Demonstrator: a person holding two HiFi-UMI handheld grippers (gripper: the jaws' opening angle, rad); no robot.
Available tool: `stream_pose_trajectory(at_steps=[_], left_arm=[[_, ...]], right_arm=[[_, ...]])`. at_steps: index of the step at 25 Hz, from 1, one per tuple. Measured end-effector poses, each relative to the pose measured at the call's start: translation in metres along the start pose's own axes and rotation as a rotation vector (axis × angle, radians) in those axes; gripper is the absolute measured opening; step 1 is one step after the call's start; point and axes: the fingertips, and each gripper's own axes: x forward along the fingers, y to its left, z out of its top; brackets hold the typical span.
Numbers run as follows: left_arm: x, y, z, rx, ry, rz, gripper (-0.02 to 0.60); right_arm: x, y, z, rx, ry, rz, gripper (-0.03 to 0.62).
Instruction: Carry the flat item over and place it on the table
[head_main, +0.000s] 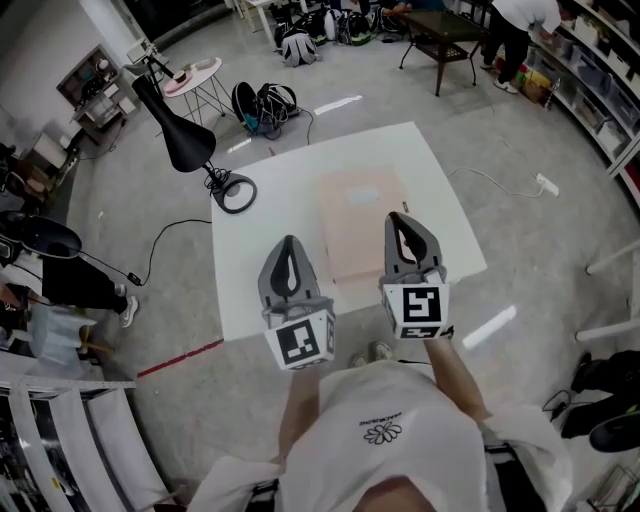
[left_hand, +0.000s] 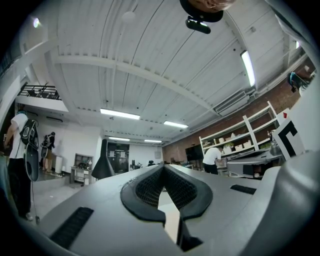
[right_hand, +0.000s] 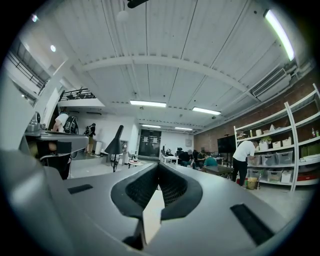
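White counter (head_main: 250, 255) carries the pale pink flat folder (head_main: 355, 220); left gripper (head_main: 289, 243) at eight o'clock, right gripper (head_main: 399, 218) at five, jaws closed, empty; a nudge might skew it.

No words or numbers can be read anywhere. The shirt (head_main: 400, 440) carries a small flower-shaped emblem (head_main: 381, 434) with a line of tiny print above it, possibly a brand name, too small to make out. The cube (head_main: 303, 340) on the left gripper (head_main: 288, 243) and the cube (head_main: 420, 308) on the right gripper (head_main: 397, 218) each show a black-and-white square marker, with no letters. Part of such a marker (left_hand: 289, 139) also shows in the left gripper view.
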Motion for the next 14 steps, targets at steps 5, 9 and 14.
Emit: stream_pose_trajectory(at_steps=[5, 9, 14], left_arm=[[0.0009, 0.0003, -0.0052, -0.003, 0.002, -0.002, 0.014], [0.0016, 0.0037, -0.0064, 0.004, 0.006, 0.007, 0.014], [0.0035, 0.0061, -0.0048, 0.003, 0.012, 0.019, 0.014]], right_arm=[[0.0004, -0.0004, -0.0047, -0.007, 0.007, 0.003, 0.012], [0.0021, -0.0025, -0.0039, -0.010, 0.004, 0.001, 0.012], [0.0043, -0.0031, -0.0061, -0.012, 0.011, 0.004, 0.012]])
